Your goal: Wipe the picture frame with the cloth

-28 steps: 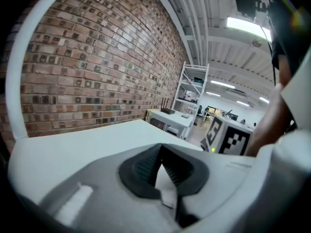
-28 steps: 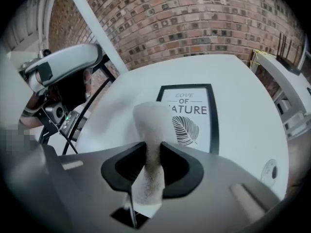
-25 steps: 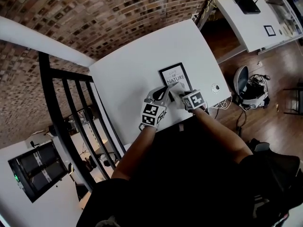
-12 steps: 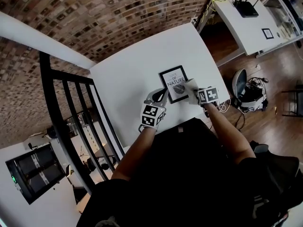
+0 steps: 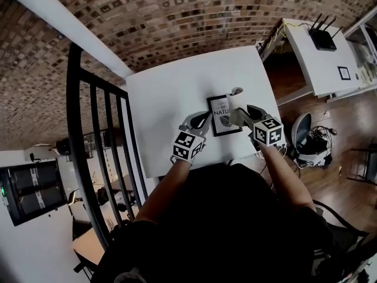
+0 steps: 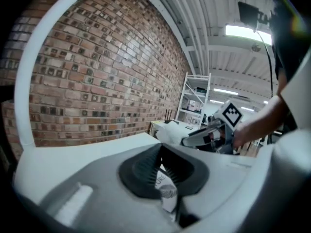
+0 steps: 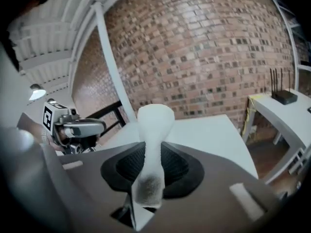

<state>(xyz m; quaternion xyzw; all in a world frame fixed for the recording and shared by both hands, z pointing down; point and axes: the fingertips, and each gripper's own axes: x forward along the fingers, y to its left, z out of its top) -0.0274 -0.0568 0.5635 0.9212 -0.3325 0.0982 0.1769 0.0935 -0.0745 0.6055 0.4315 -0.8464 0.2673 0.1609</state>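
Picture frame (image 5: pixel 222 117), lying near the front edge of the table (image 5: pixel 171 93), is pinched at its left side by the left gripper (image 5: pixel 204 118), presumably for steadying, while the cloth (image 5: pixel 237 100) is clamped in the right gripper (image 5: pixel 238 115) at its right side for wiping.

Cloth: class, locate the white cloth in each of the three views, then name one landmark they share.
Head view: the cloth sits right of centre, in the right gripper, beside the picture frame.
Left gripper view: right of centre, a white lump past the jaws.
Right gripper view: centre, clamped between the jaws.
Shared landmark: the brick wall.
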